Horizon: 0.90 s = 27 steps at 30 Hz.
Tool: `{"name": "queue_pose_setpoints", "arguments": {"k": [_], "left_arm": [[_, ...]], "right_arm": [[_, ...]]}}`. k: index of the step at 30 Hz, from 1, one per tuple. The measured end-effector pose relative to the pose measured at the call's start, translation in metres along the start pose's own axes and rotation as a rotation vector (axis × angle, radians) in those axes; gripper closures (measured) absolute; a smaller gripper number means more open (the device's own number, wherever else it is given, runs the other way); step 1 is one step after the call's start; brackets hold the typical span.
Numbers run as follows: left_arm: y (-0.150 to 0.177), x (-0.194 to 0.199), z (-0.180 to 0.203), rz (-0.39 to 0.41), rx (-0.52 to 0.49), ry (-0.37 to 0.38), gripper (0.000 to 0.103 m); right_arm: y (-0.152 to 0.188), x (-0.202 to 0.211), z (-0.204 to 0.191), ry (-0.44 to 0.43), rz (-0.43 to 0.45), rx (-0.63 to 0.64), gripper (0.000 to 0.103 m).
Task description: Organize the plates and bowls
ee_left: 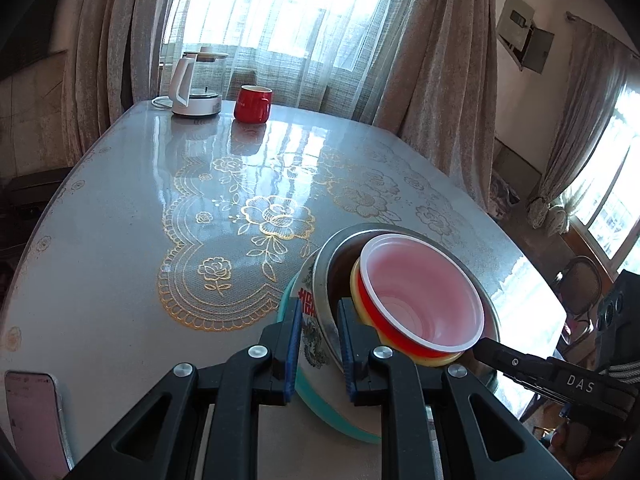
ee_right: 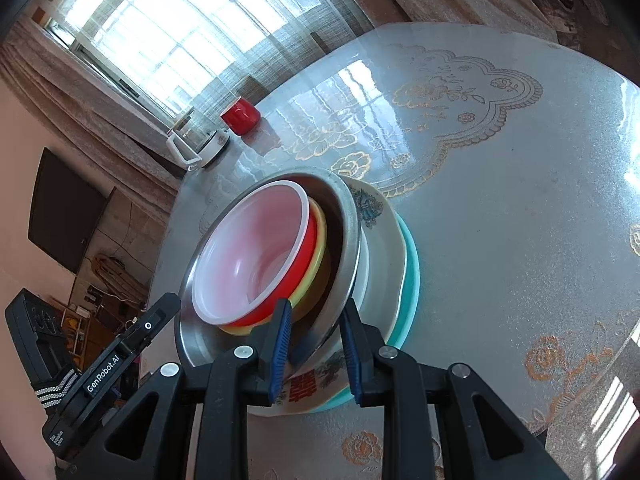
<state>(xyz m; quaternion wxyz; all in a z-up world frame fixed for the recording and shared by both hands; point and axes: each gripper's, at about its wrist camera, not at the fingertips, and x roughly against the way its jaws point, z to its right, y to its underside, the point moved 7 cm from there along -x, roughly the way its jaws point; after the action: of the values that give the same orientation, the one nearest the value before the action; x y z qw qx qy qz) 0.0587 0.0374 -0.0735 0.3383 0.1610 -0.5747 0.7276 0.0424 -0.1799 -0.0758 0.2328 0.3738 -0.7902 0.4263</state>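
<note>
A nested stack stands tilted on the table: a red bowl with a white inside (ee_left: 420,300) (ee_right: 256,248) lies in a yellow bowl (ee_left: 358,300) (ee_right: 316,256), inside a steel basin (ee_left: 326,276) (ee_right: 344,248), on a white printed dish (ee_left: 306,320) (ee_right: 380,256) and a teal plate (ee_left: 332,416) (ee_right: 412,276). My left gripper (ee_left: 318,344) is shut on the basin's rim and the dish wall. My right gripper (ee_right: 316,346) is shut on the basin's rim on the opposite side.
A red mug (ee_left: 252,104) (ee_right: 240,116) and a white kettle (ee_left: 192,84) (ee_right: 198,144) stand at the table's far edge by the curtains. A phone (ee_left: 34,420) lies at the near left edge. The glossy tablecloth (ee_left: 160,220) has gold flower patterns.
</note>
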Motion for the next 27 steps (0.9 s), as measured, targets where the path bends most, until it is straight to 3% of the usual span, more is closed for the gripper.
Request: {"name": "queue_pose_setpoints", "arguments": {"k": [6,8,15,18,23,27], "left_arm": [[0.007,0.012,0.003,0.023,-0.025,-0.016,0.079],[0.012,0.014,0.006,0.017,-0.034,-0.011,0.063],[0.033,0.031,0.01,0.03,-0.081,-0.03,0.049],[0.044,0.035,0.009,0.022,-0.082,-0.035,0.042],[0.061,0.039,0.008,0.015,-0.072,-0.049,0.018],[0.068,0.04,0.008,0.006,-0.079,-0.069,0.007]], "right_arm": [[0.003,0.006,0.0,0.01,0.023,0.04,0.075],[0.004,0.012,-0.002,0.034,0.042,0.082,0.073],[0.019,0.037,0.001,0.122,0.085,0.165,0.07],[0.027,0.037,0.006,0.116,0.071,0.157,0.07],[0.04,0.043,0.004,0.119,0.08,0.208,0.069],[0.054,0.049,0.01,0.169,0.108,0.258,0.063]]}}
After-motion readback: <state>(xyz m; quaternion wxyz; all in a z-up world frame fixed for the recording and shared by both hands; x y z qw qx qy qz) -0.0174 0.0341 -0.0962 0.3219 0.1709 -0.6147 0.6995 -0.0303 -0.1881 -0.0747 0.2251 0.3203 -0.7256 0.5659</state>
